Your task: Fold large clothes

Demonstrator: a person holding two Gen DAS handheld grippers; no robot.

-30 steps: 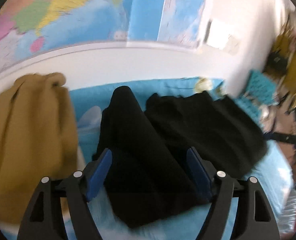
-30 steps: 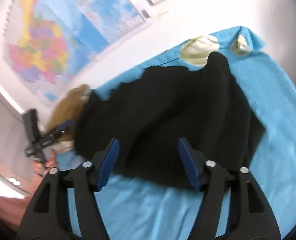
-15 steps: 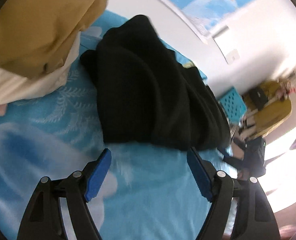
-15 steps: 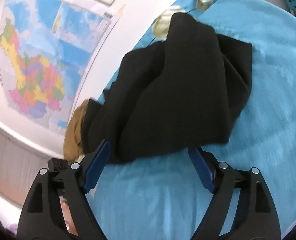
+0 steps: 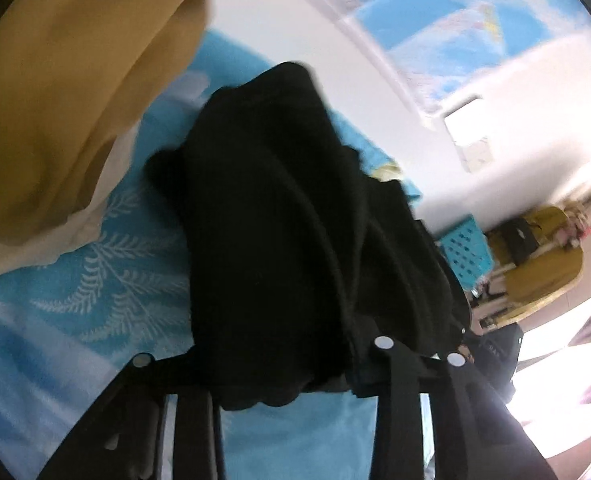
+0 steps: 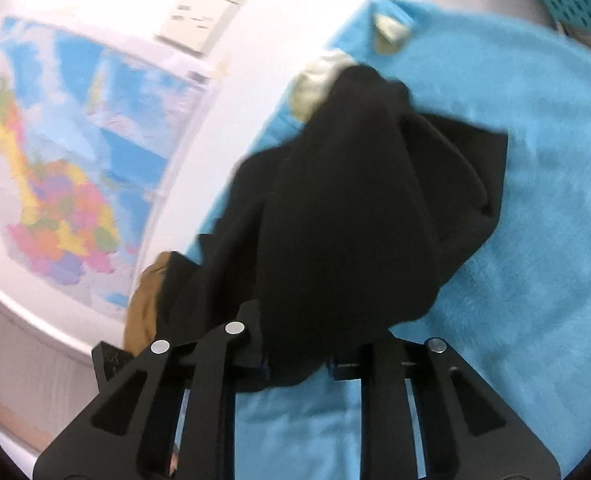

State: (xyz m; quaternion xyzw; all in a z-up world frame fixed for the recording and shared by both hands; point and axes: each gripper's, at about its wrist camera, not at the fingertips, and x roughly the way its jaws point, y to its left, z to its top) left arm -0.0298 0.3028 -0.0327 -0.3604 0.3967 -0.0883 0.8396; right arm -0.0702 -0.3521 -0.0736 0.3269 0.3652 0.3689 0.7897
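Observation:
A black garment (image 5: 287,220) lies bunched on a light blue blanket (image 5: 95,340). In the left wrist view its near edge fills the gap of my left gripper (image 5: 279,368), whose jaws are closing and pinch the fabric, which hides the pads. In the right wrist view the black garment (image 6: 347,220) rises in folds from the blue blanket (image 6: 535,240). Another edge of it is gathered in my right gripper (image 6: 299,356), whose jaws are also closing on the cloth.
A mustard garment on a cream one (image 5: 55,100) is heaped to the left and also shows as a mustard garment (image 6: 143,304) behind the black one. A wall map (image 6: 55,180) hangs behind. A teal basket (image 5: 465,252) and a yellow chair (image 5: 543,272) stand beyond the bed's end.
Both grippers dropped to the black garment's near edges and rolled. Their jaws went from wide apart with the blue pads showing to drawn in on the fabric.

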